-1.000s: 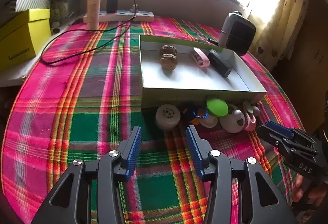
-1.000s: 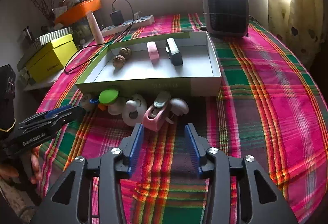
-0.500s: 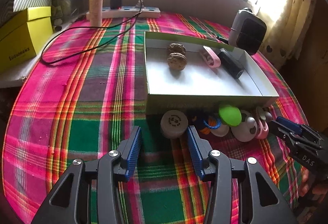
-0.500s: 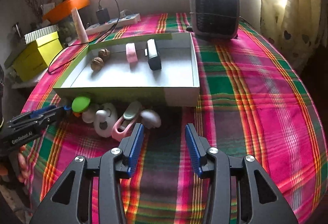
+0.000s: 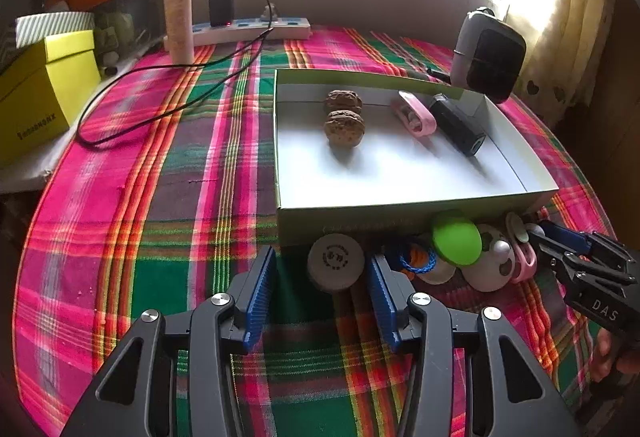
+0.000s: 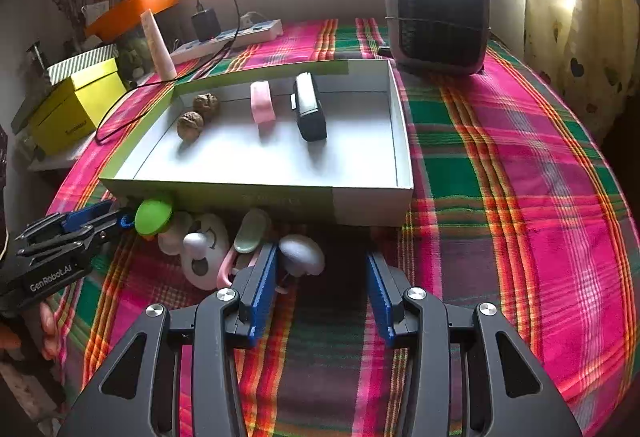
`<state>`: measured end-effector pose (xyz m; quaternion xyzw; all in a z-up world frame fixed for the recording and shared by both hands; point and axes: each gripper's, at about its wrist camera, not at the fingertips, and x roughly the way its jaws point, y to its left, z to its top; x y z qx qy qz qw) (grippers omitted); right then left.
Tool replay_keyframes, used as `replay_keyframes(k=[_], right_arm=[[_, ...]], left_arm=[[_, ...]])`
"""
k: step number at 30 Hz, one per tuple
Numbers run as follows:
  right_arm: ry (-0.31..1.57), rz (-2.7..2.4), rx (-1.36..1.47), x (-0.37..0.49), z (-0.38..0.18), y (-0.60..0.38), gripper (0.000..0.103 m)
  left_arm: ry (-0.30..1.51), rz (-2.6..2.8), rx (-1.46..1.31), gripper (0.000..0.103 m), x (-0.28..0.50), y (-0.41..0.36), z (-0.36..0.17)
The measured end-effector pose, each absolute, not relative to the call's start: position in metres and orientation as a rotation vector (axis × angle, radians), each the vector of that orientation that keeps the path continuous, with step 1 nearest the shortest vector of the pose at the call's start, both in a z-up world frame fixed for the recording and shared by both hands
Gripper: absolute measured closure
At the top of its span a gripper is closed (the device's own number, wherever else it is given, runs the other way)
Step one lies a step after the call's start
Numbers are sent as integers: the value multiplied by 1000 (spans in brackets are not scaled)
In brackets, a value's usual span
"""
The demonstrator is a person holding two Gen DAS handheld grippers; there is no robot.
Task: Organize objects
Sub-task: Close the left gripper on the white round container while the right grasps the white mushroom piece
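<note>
A shallow white box on the plaid cloth holds two walnuts, a pink clip and a black device. Small items lie along its near wall. My left gripper is open, with a round white disc between its fingertips. Beside the disc lie a blue ring, a green lid and a white round toy. My right gripper is open, with a white mushroom-shaped piece just inside its left finger.
A heater stands behind the box. A power strip with charger and black cable, a cream tube and a yellow box sit at the far left. Bare cloth lies right of the box.
Both grippers have moved forward toward the items at the box's near wall. The disc now sits between the left fingertips, and the mushroom piece is by the right gripper's left finger.
</note>
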<state>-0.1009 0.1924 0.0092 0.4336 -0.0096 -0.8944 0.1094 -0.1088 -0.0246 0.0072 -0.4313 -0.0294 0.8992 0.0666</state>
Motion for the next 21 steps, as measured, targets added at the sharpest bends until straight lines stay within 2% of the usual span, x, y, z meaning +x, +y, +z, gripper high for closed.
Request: replay_keyframes(k=[12, 14, 16, 21], right_arm=[[22, -2640, 1262, -102, 9, 189, 61], [23, -2635, 1256, -101, 9, 188, 66], [29, -2635, 1252, -101, 10, 187, 68], [30, -2629, 1243, -100, 10, 186, 74]], left_arm=[[-75, 2728, -1282, 59, -110, -24, 7], [-77, 2732, -1284, 61, -110, -24, 7], [-81, 2740, -1287, 66, -110, -25, 7], [-97, 2747, -1289, 73, -110, -28, 7]])
